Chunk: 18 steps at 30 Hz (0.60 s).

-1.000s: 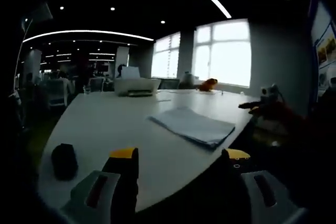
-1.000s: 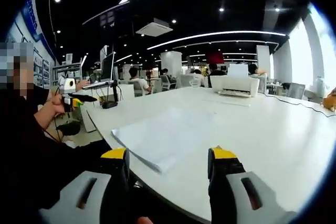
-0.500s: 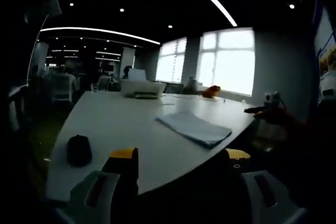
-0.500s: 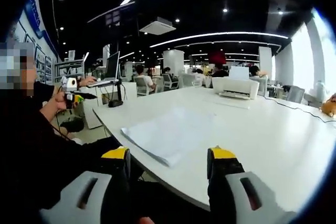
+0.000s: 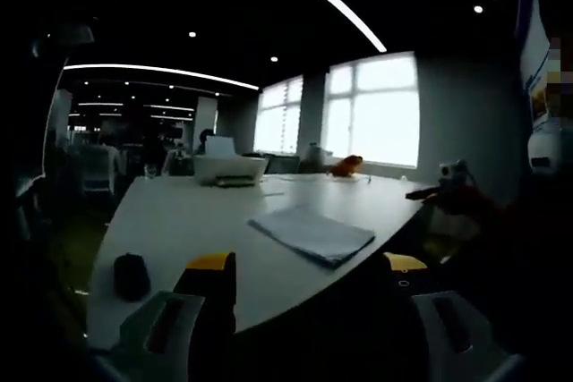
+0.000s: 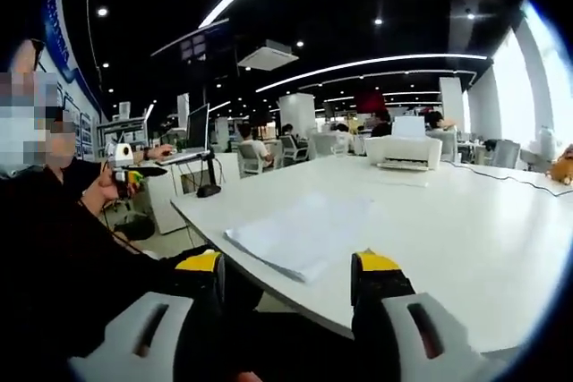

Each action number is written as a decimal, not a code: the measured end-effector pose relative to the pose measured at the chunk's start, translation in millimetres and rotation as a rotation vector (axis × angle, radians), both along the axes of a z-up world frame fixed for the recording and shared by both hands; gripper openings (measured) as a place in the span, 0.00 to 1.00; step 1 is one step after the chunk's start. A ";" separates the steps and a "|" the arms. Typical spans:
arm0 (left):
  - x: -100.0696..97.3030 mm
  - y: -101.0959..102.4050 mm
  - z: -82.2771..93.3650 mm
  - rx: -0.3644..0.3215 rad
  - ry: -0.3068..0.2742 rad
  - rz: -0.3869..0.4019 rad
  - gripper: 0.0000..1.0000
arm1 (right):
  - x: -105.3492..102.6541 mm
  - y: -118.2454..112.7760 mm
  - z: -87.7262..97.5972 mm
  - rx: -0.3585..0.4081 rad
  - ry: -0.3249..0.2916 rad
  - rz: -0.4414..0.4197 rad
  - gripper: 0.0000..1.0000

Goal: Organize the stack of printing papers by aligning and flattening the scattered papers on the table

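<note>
We hold both yellow-tipped grippers, left and right, released and empty off the near edge of the large white table, so we judge the approach barely begun. The thin stack of white printing papers lies flat by that edge; next both jaws must reach its sides, though misaligned sheets are hard to make out

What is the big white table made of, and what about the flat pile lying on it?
The large white table looks like smooth laminate or painted board: its top is even and takes a soft sheen from the windows, though that look leaves it open. The flat white stack of printing paper looks like thin matte sheets; in the left gripper view its near edge shows layered sheets.
</note>
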State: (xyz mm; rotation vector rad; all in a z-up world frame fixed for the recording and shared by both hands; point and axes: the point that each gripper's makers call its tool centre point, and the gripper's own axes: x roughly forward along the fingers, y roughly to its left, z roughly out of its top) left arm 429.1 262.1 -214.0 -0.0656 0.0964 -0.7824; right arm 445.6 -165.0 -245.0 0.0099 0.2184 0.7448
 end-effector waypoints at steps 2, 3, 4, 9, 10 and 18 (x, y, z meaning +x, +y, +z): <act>-1.9 -1.2 1.2 0.001 -0.001 -0.004 0.68 | 0.0 2.2 3.6 0.007 -0.007 0.001 0.53; -2.0 -0.8 1.2 0.002 -0.002 -0.003 0.68 | -0.1 4.4 4.6 0.006 -0.010 0.006 0.53; -2.4 -0.6 1.4 0.003 -0.003 -0.002 0.68 | -0.7 7.0 5.1 0.002 -0.013 0.012 0.53; -3.9 0.3 2.7 0.001 0.000 0.000 0.68 | -4.0 13.5 3.7 -0.011 -0.012 0.031 0.55; -3.6 0.6 3.1 0.001 0.001 0.001 0.67 | -4.9 14.0 3.7 -0.011 -0.012 0.032 0.55; -1.5 0.2 -0.8 -0.004 0.019 -0.001 0.67 | -5.5 10.9 4.0 -0.007 -0.007 0.018 0.55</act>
